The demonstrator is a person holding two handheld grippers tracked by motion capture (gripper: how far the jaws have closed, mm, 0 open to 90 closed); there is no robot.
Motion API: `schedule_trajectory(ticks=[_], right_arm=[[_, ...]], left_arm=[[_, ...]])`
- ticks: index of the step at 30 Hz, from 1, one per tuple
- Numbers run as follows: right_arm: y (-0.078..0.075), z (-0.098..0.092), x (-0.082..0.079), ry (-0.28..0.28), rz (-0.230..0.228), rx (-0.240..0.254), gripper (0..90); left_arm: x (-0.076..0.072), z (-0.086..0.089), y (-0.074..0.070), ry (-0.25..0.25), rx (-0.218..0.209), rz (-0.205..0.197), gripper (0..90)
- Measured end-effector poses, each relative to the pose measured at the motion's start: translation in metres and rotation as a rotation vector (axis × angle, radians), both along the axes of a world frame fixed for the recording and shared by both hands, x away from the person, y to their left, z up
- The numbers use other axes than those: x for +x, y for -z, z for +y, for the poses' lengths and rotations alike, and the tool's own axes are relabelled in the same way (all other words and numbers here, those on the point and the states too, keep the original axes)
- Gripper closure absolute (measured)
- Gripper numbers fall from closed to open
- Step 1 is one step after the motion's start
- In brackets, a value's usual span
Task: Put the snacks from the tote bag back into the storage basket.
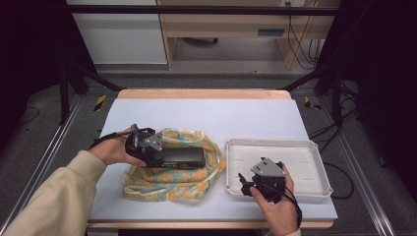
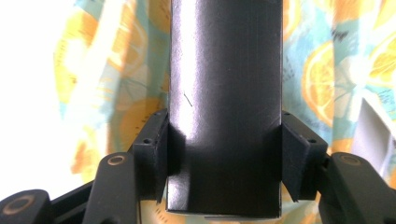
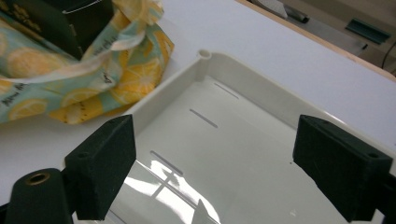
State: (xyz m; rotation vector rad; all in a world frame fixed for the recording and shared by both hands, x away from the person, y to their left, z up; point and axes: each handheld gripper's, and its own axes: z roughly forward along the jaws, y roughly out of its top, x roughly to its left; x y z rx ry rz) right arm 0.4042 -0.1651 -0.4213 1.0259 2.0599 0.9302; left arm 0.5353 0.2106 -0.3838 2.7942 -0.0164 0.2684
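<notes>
A long black box (image 1: 184, 157) lies on a cloth bag printed with lemon slices (image 1: 167, 184) at the table's left middle. My left gripper (image 1: 160, 155) grips the box's left end. In the left gripper view both pads press on the sides of the black box (image 2: 226, 93), so the left gripper (image 2: 224, 158) is shut on it, with the bag (image 2: 327, 70) beneath. My right gripper (image 1: 244, 181) hovers at the near left corner of a white tray (image 1: 268, 142). The right gripper (image 3: 215, 172) stands wide open with nothing between its fingers, above the tray (image 3: 261, 93).
The bag (image 3: 93, 74) and the box's end (image 3: 70, 23) lie just left of the tray. A white mat (image 1: 206, 113) covers the table, bare toward the back. Dark frame posts and cables stand beyond both sides.
</notes>
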Motion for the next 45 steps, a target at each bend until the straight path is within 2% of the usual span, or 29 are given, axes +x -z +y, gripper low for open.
schedule_trajectory(ticks=[2, 3, 6, 8, 12, 16, 19, 22, 25, 29, 34, 45], right_arm=[[-0.006, 0.001, 0.001, -0.045, 0.022, 0.042, 14.9], [-0.009, 0.001, 0.002, -0.072, 0.035, 0.042, 15.7], [-0.019, 0.002, 0.008, -0.117, 0.123, 0.013, 17.2], [-0.024, 0.003, 0.012, -0.169, 0.153, -0.008, 19.9], [-0.038, 0.008, 0.024, -0.269, 0.168, -0.056, 20.0], [-0.053, 0.016, 0.039, -0.349, 0.180, -0.128, 19.5], [-0.062, 0.022, 0.051, -0.412, 0.211, -0.164, 17.4], [-0.068, 0.029, 0.060, -0.491, 0.253, -0.187, 11.5], [-0.071, 0.037, 0.065, -0.550, 0.265, -0.225, 11.6], [-0.070, 0.047, 0.071, -0.588, 0.290, -0.250, 11.6], [-0.064, 0.056, 0.078, -0.605, 0.317, -0.272, 12.6], [-0.067, 0.068, 0.088, -0.665, 0.367, -0.300, 15.5]], left_arm=[[-0.002, 0.002, -0.007, -0.008, -0.020, -0.005, 43.0], [-0.002, 0.003, -0.011, -0.017, -0.026, -0.005, 43.0], [-0.004, 0.003, -0.020, -0.038, -0.052, -0.008, 43.0], [-0.004, 0.001, -0.026, -0.047, -0.067, -0.006, 43.0], [-0.006, -0.006, -0.037, -0.049, -0.075, -0.007, 43.1], [-0.011, -0.015, -0.043, -0.032, -0.062, -0.010, 43.1], [-0.014, -0.020, -0.045, -0.015, -0.051, -0.011, 43.1], [-0.016, -0.024, -0.044, -0.006, -0.047, -0.007, 43.1], [-0.016, -0.027, -0.042, 0.003, -0.035, -0.002, 43.1], [-0.017, -0.031, -0.039, 0.016, -0.026, 0.002, 43.2], [-0.021, -0.037, -0.039, 0.034, -0.026, 0.003, 43.2], [-0.023, -0.046, -0.036, 0.056, -0.014, 0.011, 43.2]])
